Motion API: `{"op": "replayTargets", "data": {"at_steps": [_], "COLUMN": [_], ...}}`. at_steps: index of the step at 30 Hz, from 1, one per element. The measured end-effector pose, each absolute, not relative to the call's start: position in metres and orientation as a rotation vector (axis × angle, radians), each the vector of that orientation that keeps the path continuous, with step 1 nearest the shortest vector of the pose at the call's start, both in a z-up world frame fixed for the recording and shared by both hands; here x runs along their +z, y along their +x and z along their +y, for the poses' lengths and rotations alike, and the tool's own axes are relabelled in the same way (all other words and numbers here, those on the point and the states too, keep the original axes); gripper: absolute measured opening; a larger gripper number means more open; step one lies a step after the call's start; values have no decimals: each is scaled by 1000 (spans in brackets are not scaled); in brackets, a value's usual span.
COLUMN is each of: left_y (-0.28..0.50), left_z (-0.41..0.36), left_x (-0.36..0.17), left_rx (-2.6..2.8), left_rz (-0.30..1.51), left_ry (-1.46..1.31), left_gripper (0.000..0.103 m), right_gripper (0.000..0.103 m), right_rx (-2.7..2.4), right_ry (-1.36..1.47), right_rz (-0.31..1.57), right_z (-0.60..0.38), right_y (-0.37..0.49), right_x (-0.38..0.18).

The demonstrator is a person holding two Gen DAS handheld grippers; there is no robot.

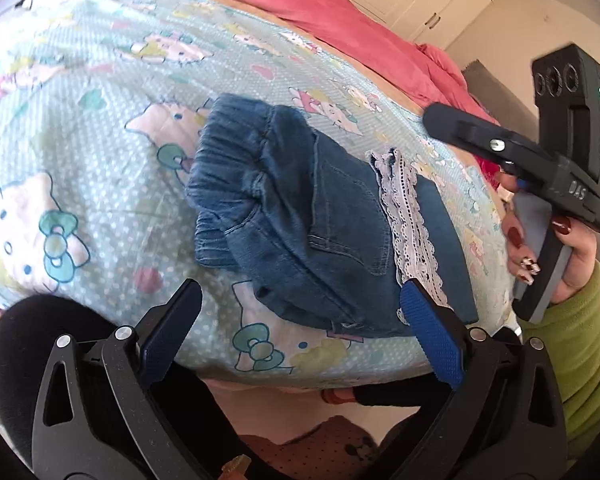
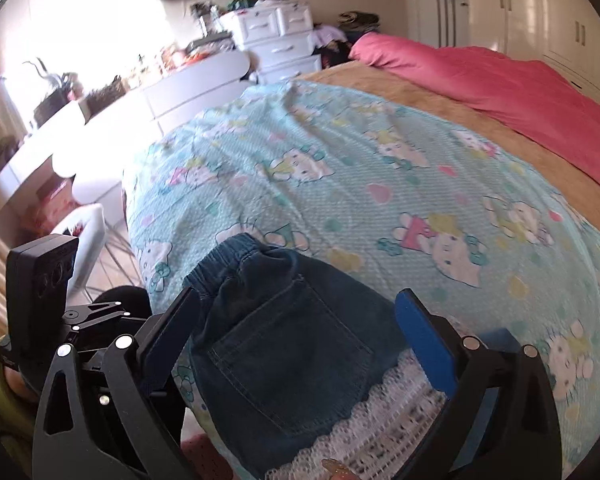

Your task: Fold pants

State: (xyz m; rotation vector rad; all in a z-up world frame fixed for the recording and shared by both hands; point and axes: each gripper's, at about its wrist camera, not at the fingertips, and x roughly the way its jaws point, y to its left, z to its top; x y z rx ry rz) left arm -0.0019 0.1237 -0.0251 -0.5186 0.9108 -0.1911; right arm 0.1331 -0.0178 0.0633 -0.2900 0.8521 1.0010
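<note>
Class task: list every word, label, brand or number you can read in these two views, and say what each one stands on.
"DAS": raised letters on the black body of the right gripper, seen in the left wrist view.
No readable print on the denim pants, the bedsheet or elsewhere.

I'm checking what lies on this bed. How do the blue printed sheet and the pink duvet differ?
The blue printed sheet carries cartoon cats, bows and white dots; the pink duvet is plain. The sheet is spread fairly flat over the near part of the bed, while the duvet is bunched up along the far side. The folded denim pants rest on the sheet, not on the duvet. Both lie on the same bed.
</note>
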Motion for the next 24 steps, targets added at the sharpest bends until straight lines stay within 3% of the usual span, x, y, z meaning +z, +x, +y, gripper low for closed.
{"op": "replayTargets", "data": {"at_steps": [5, 9, 11, 13, 19, 20, 21, 22, 24], "left_y": [3, 10, 14, 17, 20, 20, 21, 24, 26], "left_z": [121, 120, 117, 114, 112, 112, 112, 115, 113], "left_x": [-34, -40, -45, -52, -57, -57, -57, -56, -51], "left_rx": [-234, -261, -261, -261, -270, -270, -269, -267, -269], "left_rz": [903, 894, 900, 911, 896, 892, 891, 888, 882], "left_ry": [-579, -619, -613, -615, -644, -649, -653, -660, -659], "left_gripper": [91, 66, 62, 50, 50, 50, 50, 50, 50], "right_gripper": [97, 97, 97, 97, 96, 80, 55, 54, 41], "right_rx": [1058, 1086, 1089, 1098, 1160, 1189, 1205, 1217, 1230], "right_ry": [-358, -395, -436, -452, -419, -380, -360, -338, -291], "right_rz": [949, 1009, 1014, 1021, 1092, 1122, 1143, 1162, 1144], "right_z": [26, 51, 65, 73, 91, 90, 89, 86, 74], "right_y": [145, 153, 155, 156, 161, 163, 164, 165, 167], "right_x": [41, 26, 20, 15, -5, -11, -13, -16, -13]}}
